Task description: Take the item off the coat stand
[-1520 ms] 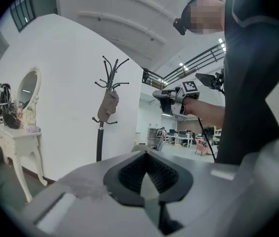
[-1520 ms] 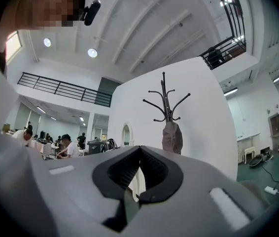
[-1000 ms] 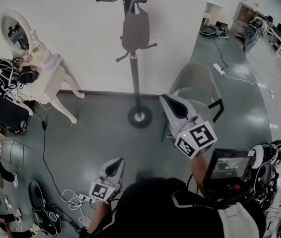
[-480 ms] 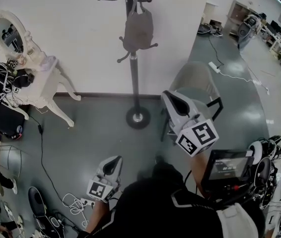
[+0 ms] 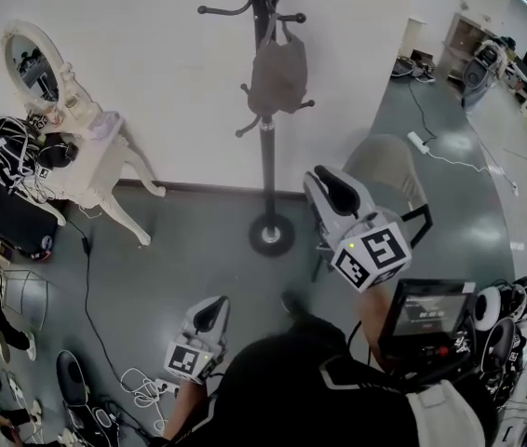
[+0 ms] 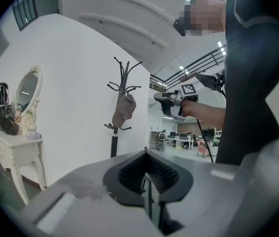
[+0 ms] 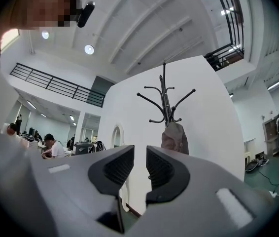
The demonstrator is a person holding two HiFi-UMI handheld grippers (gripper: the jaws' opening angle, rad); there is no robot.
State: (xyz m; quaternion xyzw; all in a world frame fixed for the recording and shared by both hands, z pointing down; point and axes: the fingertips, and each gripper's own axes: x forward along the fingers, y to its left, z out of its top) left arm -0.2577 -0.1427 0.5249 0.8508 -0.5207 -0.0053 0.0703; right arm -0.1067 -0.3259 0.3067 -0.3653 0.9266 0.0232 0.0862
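A grey-brown bag (image 5: pixel 277 77) hangs by its handles from a hook of the black coat stand (image 5: pixel 266 156), which rises against the white wall. My right gripper (image 5: pixel 331 192) is raised in front of me, well short of the stand, pointing toward it. Its jaws are opening, with a narrow gap and nothing between them. In the right gripper view (image 7: pixel 140 154) the bag (image 7: pixel 175 138) shows just beyond the right jaw. My left gripper (image 5: pixel 211 315) hangs low by my body, shut and empty. The left gripper view (image 6: pixel 147 174) shows the stand (image 6: pixel 115 137) and bag (image 6: pixel 123 110) far off.
A white dressing table (image 5: pixel 87 152) with an oval mirror stands left of the stand. A grey chair (image 5: pixel 385 161) sits to the stand's right, behind my right gripper. Cables (image 5: pixel 138 380) lie on the floor at the lower left. A black screen unit (image 5: pixel 431 310) is at my right side.
The stand and bag now sit lower and further right in the head view. My right gripper stays raised before the chair. The left gripper has barely moved.
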